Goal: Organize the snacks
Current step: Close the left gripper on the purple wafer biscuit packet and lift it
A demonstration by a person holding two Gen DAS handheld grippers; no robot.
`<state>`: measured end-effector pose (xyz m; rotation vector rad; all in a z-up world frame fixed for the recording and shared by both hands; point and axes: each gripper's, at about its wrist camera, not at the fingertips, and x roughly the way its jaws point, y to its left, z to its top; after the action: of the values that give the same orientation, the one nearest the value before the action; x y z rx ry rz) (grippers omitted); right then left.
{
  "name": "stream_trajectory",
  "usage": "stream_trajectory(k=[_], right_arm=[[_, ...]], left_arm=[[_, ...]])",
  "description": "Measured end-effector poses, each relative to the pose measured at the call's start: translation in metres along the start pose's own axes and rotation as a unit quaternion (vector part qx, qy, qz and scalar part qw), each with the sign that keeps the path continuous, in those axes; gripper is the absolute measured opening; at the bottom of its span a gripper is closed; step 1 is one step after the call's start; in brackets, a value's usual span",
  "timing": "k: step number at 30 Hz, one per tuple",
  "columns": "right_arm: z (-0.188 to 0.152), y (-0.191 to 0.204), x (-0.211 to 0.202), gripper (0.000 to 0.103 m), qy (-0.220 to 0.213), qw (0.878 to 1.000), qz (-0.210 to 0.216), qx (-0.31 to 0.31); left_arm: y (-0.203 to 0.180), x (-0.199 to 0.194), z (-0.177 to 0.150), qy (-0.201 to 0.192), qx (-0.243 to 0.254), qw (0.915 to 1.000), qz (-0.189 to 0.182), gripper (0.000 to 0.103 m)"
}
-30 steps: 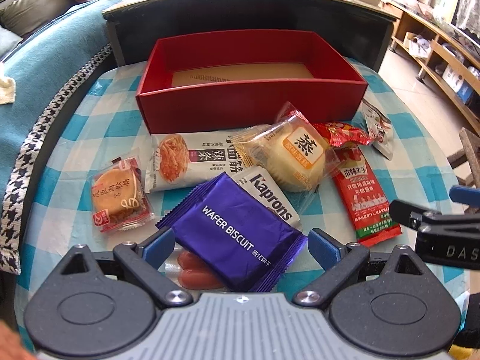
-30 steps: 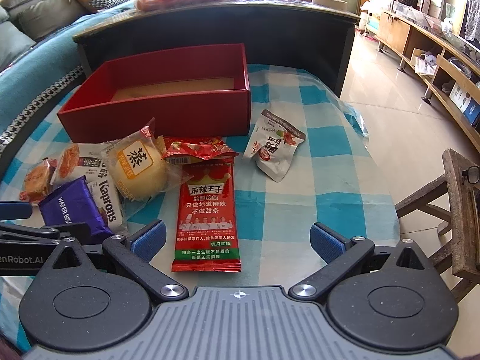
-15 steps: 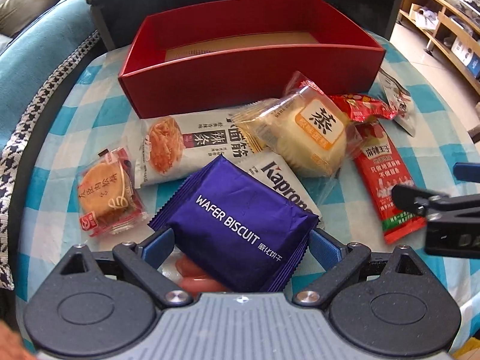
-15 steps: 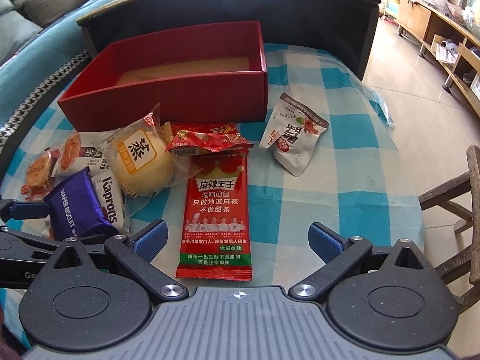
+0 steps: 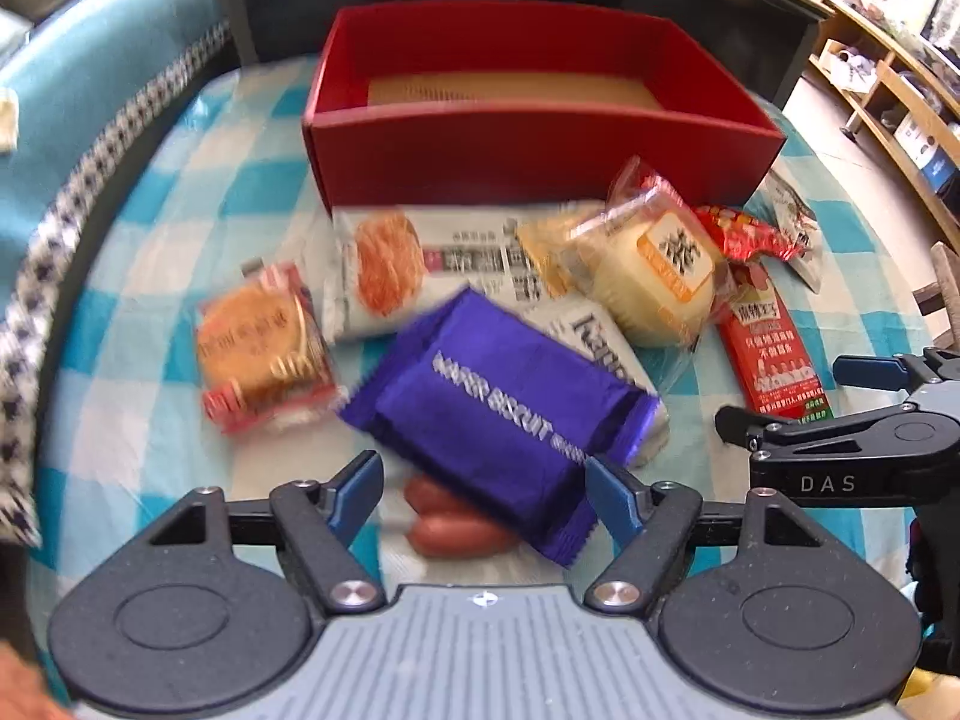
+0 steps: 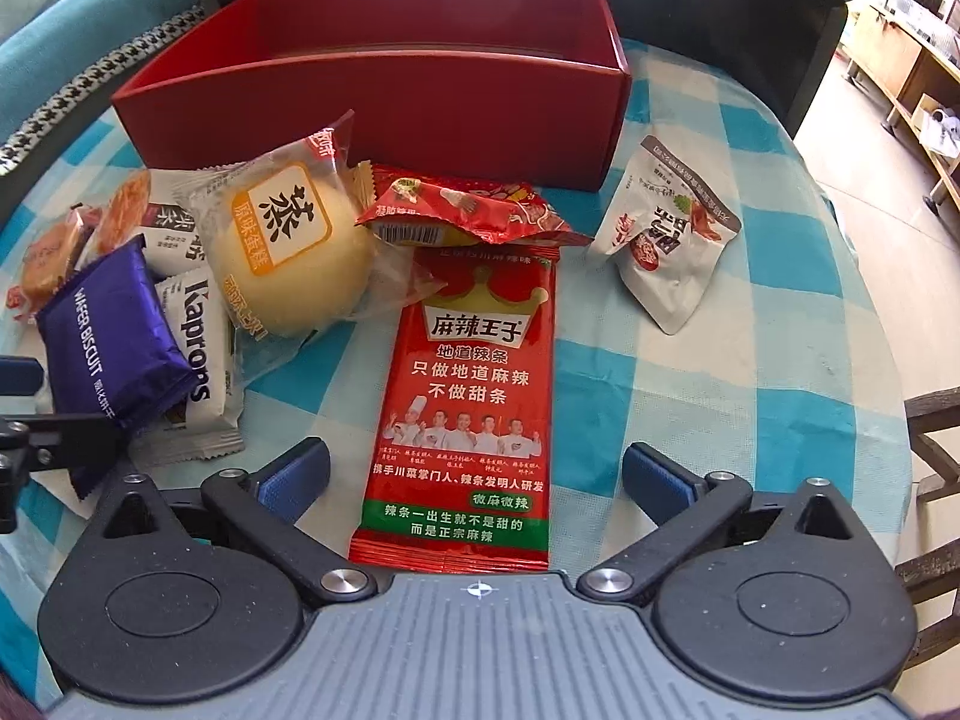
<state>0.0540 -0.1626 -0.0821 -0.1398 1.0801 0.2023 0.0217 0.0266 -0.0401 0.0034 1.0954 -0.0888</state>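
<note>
Left gripper (image 5: 485, 497) spread wide, empty, astride purple wafer pack (image 5: 504, 414) near table's front edge; light, crinkly, slippery foil, pinch across short sides; right gripper (image 6: 475, 468) open, empty

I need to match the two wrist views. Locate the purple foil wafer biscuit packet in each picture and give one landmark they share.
Left wrist view: purple foil wafer biscuit packet lies at lower centre, just ahead of the left gripper's open jaws.
Right wrist view: the packet sits at the far left edge.
Shared landmark: the open red cardboard box lies beyond the snacks in both.
</note>
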Motion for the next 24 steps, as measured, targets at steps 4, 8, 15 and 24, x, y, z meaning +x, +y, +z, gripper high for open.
stream_trajectory(k=[4,8,15,24], right_arm=[[-0.001,0.003,0.000,0.103,-0.003,1.000,-0.003,0.000],[0.000,0.004,0.001,0.103,-0.007,1.000,-0.007,-0.003],[-0.010,0.013,-0.016,0.069,-0.029,0.999,0.015,-0.041],[-0.020,-0.001,-0.025,0.065,-0.024,0.998,0.034,-0.042]], left_arm=[[-0.003,0.002,0.012,-0.014,-0.014,0.9998,0.005,0.103],[0.003,0.017,0.016,0.024,-0.086,0.9960,-0.001,0.103],[0.033,0.023,0.016,0.046,-0.228,0.9725,0.012,0.103],[0.005,0.048,0.035,0.043,-0.225,0.9717,0.056,0.103]])
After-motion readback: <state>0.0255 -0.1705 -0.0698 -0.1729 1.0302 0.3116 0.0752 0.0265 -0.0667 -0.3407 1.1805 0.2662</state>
